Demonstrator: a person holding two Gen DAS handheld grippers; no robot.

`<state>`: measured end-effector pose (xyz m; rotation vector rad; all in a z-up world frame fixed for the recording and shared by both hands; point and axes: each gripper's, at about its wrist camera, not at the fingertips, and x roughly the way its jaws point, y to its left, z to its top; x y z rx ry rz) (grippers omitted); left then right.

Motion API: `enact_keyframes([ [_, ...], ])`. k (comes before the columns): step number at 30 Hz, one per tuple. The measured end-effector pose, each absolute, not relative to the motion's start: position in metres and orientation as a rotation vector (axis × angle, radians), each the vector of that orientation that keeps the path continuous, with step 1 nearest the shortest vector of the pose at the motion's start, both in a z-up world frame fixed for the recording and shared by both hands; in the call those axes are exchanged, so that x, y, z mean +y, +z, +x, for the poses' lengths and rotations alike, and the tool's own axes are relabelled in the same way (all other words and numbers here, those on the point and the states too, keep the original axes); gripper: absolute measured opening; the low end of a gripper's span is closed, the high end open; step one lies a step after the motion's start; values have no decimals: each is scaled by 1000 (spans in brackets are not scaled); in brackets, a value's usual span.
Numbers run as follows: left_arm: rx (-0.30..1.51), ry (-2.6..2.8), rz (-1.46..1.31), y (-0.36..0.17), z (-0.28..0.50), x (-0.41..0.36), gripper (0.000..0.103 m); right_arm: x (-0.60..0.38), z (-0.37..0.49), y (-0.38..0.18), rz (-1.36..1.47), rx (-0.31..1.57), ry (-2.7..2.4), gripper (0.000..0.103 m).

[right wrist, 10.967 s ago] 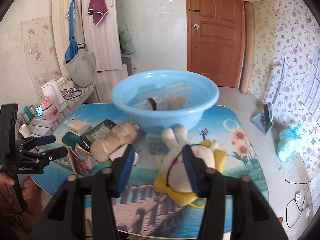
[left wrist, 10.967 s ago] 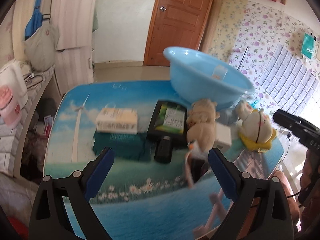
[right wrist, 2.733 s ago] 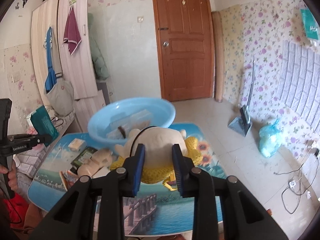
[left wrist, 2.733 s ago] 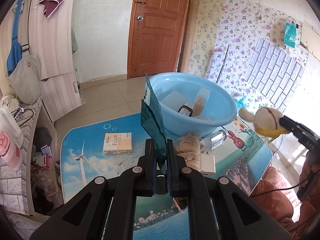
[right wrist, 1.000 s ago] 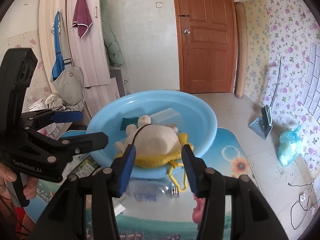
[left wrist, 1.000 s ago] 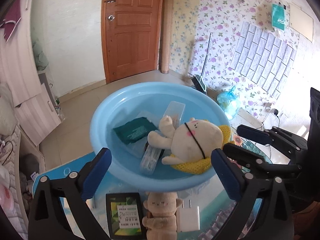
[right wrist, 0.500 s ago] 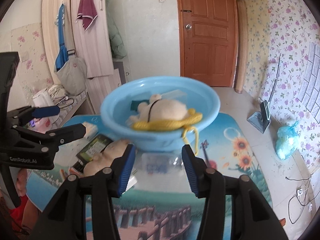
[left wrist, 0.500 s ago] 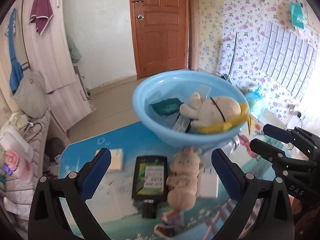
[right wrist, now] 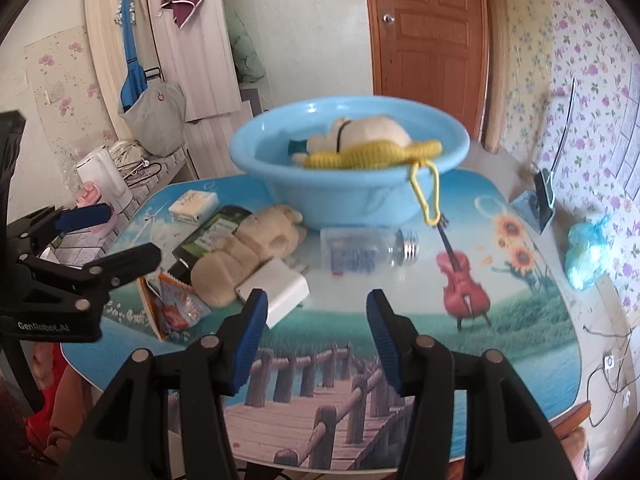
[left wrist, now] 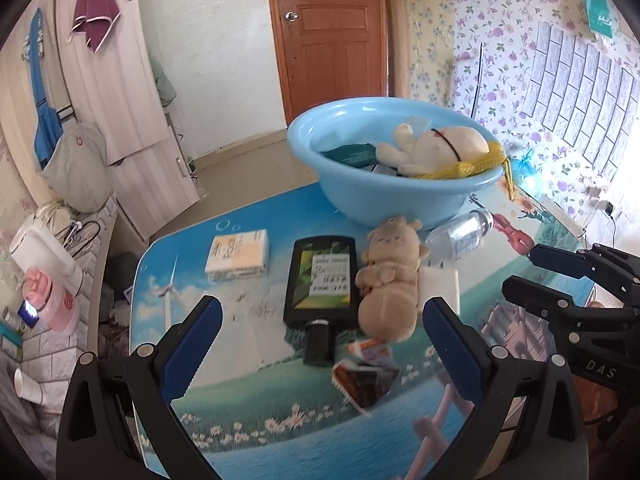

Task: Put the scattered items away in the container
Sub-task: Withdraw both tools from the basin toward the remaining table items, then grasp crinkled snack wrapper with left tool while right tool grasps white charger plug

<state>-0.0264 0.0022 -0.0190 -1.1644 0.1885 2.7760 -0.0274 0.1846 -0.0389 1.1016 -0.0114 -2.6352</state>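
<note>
A light blue basin at the table's far side holds a cream plush with a yellow net bag and a dark green packet. In front of it lie a tan plush bear, a black flat bottle, a tissue pack, a white box, a clear bottle and snack packets. My left gripper is open above the near items. My right gripper is open and empty, short of the clear bottle.
The table carries a printed scenery cover. A low shelf with a kettle and a pink cup stands to the left. A wooden door, wardrobe and floral wall are behind. A blue bag lies on the floor at right.
Both grippers have pulled back from the basin and lowered toward the table. The cream plush and green packet stay in the basin; both grippers remain open.
</note>
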Motion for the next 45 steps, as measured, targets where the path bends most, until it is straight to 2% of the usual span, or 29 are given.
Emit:
enact_keyframes([
  [21,86,2679,-1264,-57,-19,-14,101,177,-27,-56,1153,-4,-2579,51],
  [23,92,2642,-1280,-61,-20,-9,101,177,-28,-57,1161,-1,-2584,56],
  [25,87,2612,-1290,-65,-21,-5,101,176,-30,-59,1167,-9,-2585,65],
  [32,-52,2511,-1326,-75,-22,-11,100,169,-41,-67,1202,0,-2562,69],
  [33,-66,2503,-1315,-75,-21,-13,95,168,-43,-69,1207,3,-2559,70],
  [37,-50,2475,-1305,-77,-19,-15,58,160,-50,-72,1216,36,-2550,71],
  [40,-37,2440,-1297,-80,-18,-12,44,155,-54,-72,1207,59,-2549,73],
  [45,-3,2406,-1280,-81,-17,-5,30,152,-63,-73,1211,17,-2530,74],
])
